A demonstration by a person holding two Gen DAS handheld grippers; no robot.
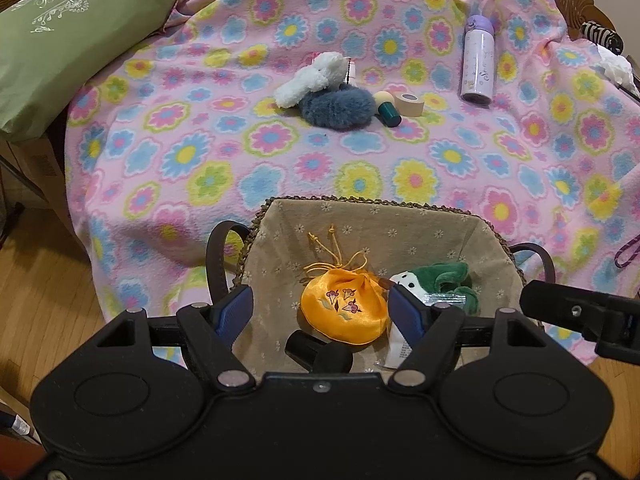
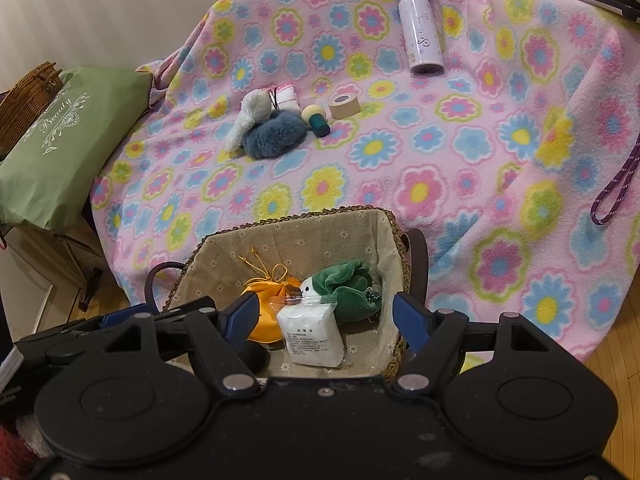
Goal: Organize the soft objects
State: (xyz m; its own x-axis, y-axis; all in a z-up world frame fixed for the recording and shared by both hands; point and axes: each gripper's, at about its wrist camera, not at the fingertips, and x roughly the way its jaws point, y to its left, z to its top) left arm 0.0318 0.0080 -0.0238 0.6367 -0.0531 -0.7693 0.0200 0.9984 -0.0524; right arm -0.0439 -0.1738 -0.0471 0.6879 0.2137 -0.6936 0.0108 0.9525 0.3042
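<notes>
Hovering over the basket (image 1: 400, 216), we've got both jaws partway open, left gripper (image 1: 320, 312) and right gripper (image 2: 324, 320) empty. Below sit the pouch (image 1: 344, 308), green plush (image 2: 348, 288) and white packet (image 2: 312, 332). Farther out, white plush (image 1: 312, 78) overlaps grey plush (image 1: 336, 110), touching the green stamp (image 1: 388, 110): grab carelessly and we drag both plushes, or knock hard bits along.

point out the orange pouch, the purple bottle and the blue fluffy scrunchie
orange pouch (image 1: 344, 310), left wrist view, on its embroidered front
purple bottle (image 2: 421, 34), right wrist view, on the middle of its body
blue fluffy scrunchie (image 1: 338, 108), left wrist view, on its furry ring
</notes>
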